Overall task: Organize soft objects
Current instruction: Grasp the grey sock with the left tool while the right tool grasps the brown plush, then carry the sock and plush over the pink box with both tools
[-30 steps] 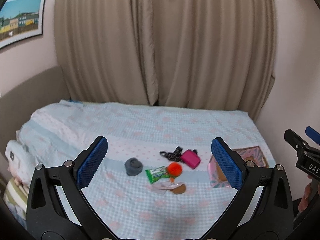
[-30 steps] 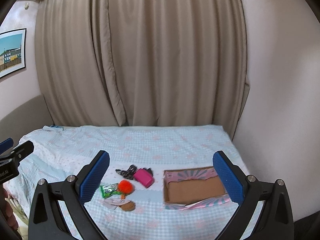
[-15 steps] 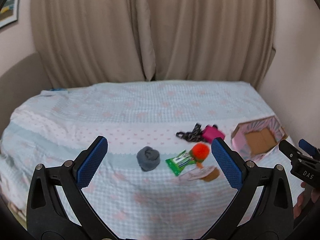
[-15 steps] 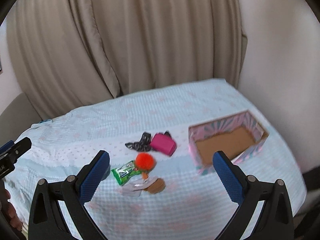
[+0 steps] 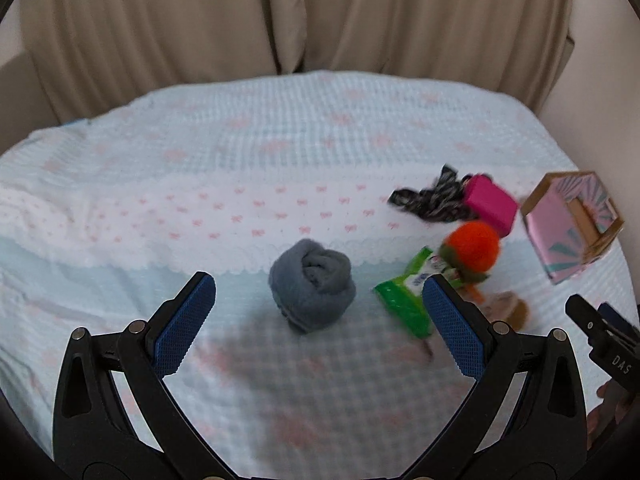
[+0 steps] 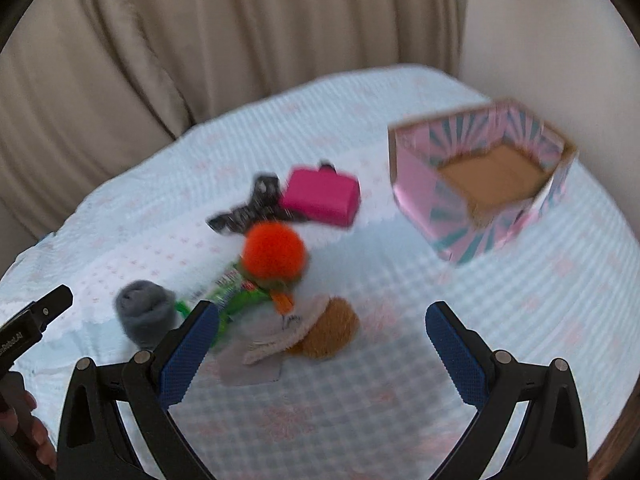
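Both grippers are wide open right now, nothing between the fingers on either one. The left gripper (image 5: pixel 318 312) hangs low over the bed, angled down toward it, its blue-padded fingers (image 5: pixel 182 326) spread far apart. The right gripper (image 6: pixel 322 340) sits in pretty much the same pose, tilted down, blue pads (image 6: pixel 456 354) splayed out just as wide. From the left wrist view the right one pokes in at the lower right edge, with a bit of the person's right hand (image 5: pixel 610 404) wrapped on its handle. From the right wrist view the left one shows at the far left edge, with the left hand (image 6: pixel 34 428) gripping it down in the corner.
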The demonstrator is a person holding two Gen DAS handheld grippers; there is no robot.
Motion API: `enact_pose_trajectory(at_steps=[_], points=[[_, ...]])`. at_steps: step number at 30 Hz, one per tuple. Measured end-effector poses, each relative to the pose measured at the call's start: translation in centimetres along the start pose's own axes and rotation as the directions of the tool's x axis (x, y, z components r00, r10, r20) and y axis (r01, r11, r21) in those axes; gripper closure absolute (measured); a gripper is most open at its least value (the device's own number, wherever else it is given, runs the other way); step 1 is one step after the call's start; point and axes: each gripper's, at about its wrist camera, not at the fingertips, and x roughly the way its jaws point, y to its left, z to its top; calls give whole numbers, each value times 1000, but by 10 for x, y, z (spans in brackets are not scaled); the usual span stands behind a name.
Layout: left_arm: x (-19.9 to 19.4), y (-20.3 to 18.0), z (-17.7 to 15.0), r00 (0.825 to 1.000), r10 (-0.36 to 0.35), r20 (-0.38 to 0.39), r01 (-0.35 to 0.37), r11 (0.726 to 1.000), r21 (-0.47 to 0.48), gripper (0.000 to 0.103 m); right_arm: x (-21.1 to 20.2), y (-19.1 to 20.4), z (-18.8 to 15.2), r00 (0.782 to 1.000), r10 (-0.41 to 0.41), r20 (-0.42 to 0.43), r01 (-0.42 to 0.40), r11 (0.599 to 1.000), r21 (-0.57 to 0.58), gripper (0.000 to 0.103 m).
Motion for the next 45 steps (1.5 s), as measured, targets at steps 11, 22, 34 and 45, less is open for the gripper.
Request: enact_pose_trajectory(at_steps=[11,22,34,45], points=[[97,2,-22,998,-19,-54,21,999,37,1,93,-19,-35,996,2,-93,17,980,199,20],[137,9,-17,992,-33,-118,36,999,22,35,114,-20,-35,991,61,-122,-23,956,292,62],[105,5,-8,994,-47,-98,48,999,6,59,91,-19,-22,992,85,-90,-55,954,293,69],[-5,-16,41,999,-48,-19,47,999,-22,59,5,-19,29,991,127,-37,-114,965,238,69]])
